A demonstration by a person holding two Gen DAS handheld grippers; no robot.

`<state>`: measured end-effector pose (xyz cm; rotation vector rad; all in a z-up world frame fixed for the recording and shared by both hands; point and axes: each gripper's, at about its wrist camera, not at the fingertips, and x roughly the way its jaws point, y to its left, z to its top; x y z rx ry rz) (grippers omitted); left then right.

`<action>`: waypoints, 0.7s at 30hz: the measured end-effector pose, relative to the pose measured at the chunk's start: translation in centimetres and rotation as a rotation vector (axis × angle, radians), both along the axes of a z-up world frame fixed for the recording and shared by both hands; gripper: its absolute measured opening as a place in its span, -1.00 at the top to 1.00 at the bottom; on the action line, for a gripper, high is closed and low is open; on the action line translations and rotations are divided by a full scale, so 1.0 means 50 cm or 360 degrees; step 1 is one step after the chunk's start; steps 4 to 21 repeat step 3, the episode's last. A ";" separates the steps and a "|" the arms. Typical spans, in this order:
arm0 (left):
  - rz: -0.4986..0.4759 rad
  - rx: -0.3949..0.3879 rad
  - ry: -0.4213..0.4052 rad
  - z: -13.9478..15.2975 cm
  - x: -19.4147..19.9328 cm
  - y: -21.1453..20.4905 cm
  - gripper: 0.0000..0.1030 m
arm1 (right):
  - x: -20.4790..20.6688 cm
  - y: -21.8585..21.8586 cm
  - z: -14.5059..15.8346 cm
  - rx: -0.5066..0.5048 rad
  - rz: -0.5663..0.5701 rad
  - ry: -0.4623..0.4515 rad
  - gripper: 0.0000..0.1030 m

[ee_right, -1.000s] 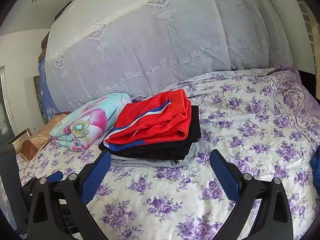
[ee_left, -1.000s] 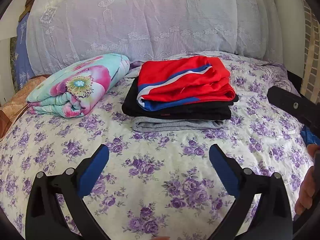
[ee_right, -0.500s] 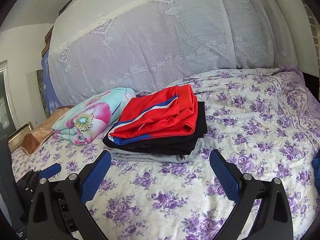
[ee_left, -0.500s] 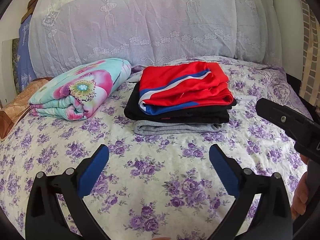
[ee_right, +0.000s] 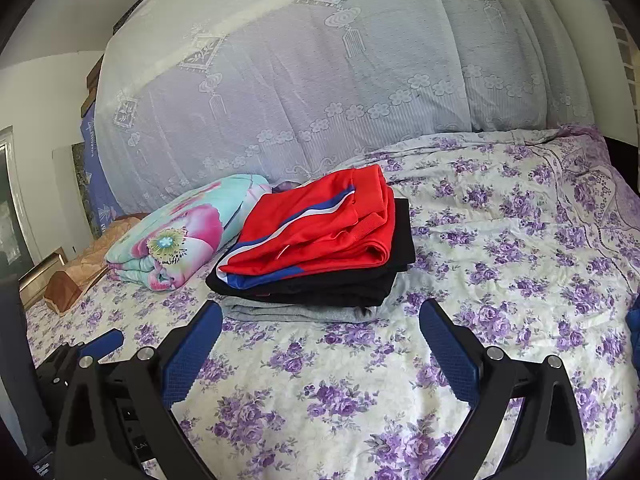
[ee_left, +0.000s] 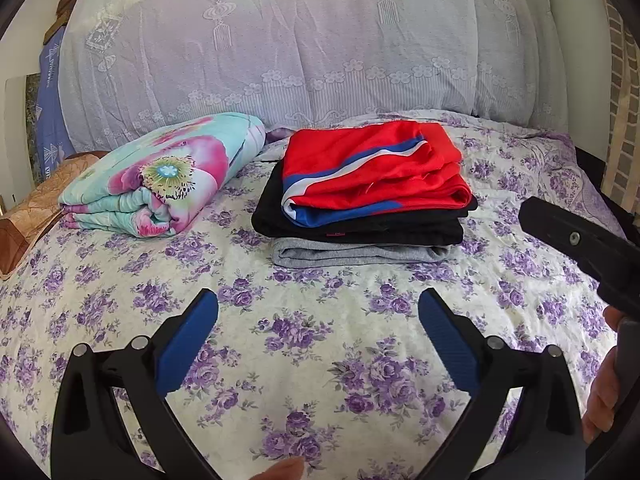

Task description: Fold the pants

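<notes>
A stack of folded clothes lies on the bed: red pants with a blue and white stripe (ee_left: 372, 168) (ee_right: 320, 224) on top, a black garment (ee_left: 360, 226) (ee_right: 360, 284) under them, a grey one (ee_left: 352, 256) (ee_right: 296, 312) at the bottom. My left gripper (ee_left: 318, 312) hangs open over bare bedspread, short of the stack, holding nothing. My right gripper (ee_right: 320, 320) is open too, empty, just in front of the stack's near edge. Its black body (ee_left: 580, 244) shows at the right of the left wrist view.
A folded floral quilt (ee_left: 160, 184) (ee_right: 180, 232) lies left of the stack. A lace-covered heap (ee_left: 300, 48) rises behind. The purple-flowered bedspread (ee_left: 320, 344) (ee_right: 520, 240) stretches around. A brown pillow (ee_left: 36, 208) sits at the far left. A hand (ee_left: 604, 392) is at the right edge.
Both grippers have drawn back and lifted a little, so the stack sits lower in both views. The right gripper's body has slid further into the left view. Both stay open.
</notes>
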<state>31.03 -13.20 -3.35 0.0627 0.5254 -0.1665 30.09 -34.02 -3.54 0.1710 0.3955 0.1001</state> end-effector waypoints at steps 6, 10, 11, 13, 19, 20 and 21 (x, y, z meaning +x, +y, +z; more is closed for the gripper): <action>0.0007 -0.0002 0.0007 -0.003 0.002 0.001 -0.90 | 0.000 0.000 -0.002 0.0000 0.0002 0.0004 -0.93; 0.0007 -0.0002 0.0007 -0.003 0.002 0.001 -0.90 | 0.000 0.000 -0.002 0.0000 0.0002 0.0004 -0.93; 0.0007 -0.0002 0.0007 -0.003 0.002 0.001 -0.90 | 0.000 0.000 -0.002 0.0000 0.0002 0.0004 -0.93; 0.0007 -0.0002 0.0007 -0.003 0.002 0.001 -0.90 | 0.000 0.000 -0.002 0.0000 0.0002 0.0004 -0.93; 0.0007 -0.0002 0.0007 -0.003 0.002 0.001 -0.90 | 0.000 0.000 -0.002 0.0000 0.0002 0.0004 -0.93; 0.0007 -0.0002 0.0007 -0.003 0.002 0.001 -0.90 | 0.000 0.000 -0.002 0.0000 0.0002 0.0004 -0.93; 0.0007 -0.0002 0.0007 -0.003 0.002 0.001 -0.90 | 0.000 0.000 -0.002 0.0000 0.0002 0.0004 -0.93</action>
